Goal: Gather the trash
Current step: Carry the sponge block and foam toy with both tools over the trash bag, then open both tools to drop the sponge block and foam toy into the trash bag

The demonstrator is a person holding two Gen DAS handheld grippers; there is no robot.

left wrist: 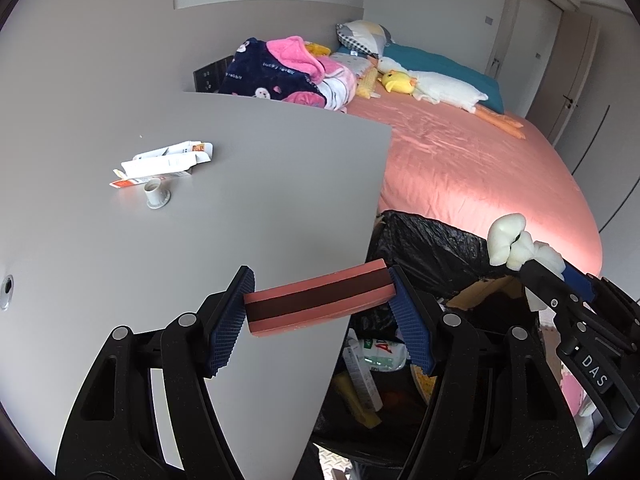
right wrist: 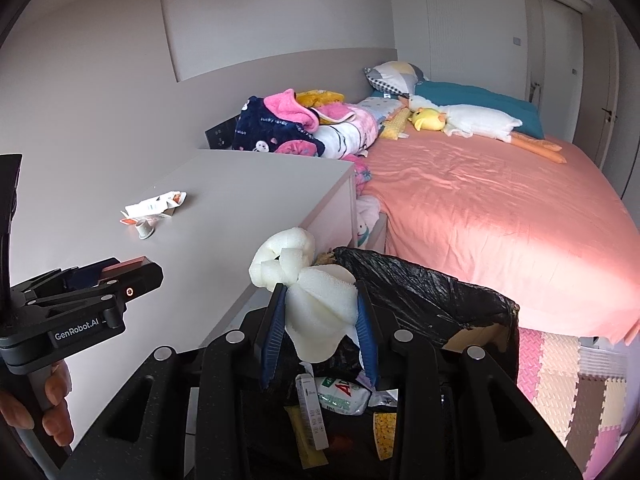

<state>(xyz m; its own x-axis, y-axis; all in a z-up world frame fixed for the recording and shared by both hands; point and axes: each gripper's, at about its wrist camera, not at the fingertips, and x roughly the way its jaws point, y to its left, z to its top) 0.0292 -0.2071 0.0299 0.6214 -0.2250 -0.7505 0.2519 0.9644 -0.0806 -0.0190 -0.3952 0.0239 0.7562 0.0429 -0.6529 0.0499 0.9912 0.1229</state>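
My left gripper [left wrist: 320, 308] is shut on a pink and dark brown striped foam block [left wrist: 318, 298], held over the table's right edge beside the bin. My right gripper [right wrist: 320, 332] is shut on a crumpled white foam piece [right wrist: 308, 300], held above the black-lined trash bin [right wrist: 440, 296]; that gripper also shows in the left wrist view [left wrist: 532, 264]. The bin [left wrist: 424, 248] holds several packages and wrappers. On the grey table [left wrist: 240, 184] lie a flattened white and orange carton [left wrist: 164, 162] and a small white cap [left wrist: 157, 194], also in the right wrist view [right wrist: 154, 206].
A bed with a pink sheet [right wrist: 500, 216] stands right of the table and behind the bin, with blankets, pillows and a plush duck [right wrist: 460, 120]. Coloured foam floor mats [right wrist: 580, 392] lie at the lower right. A wall runs behind the table.
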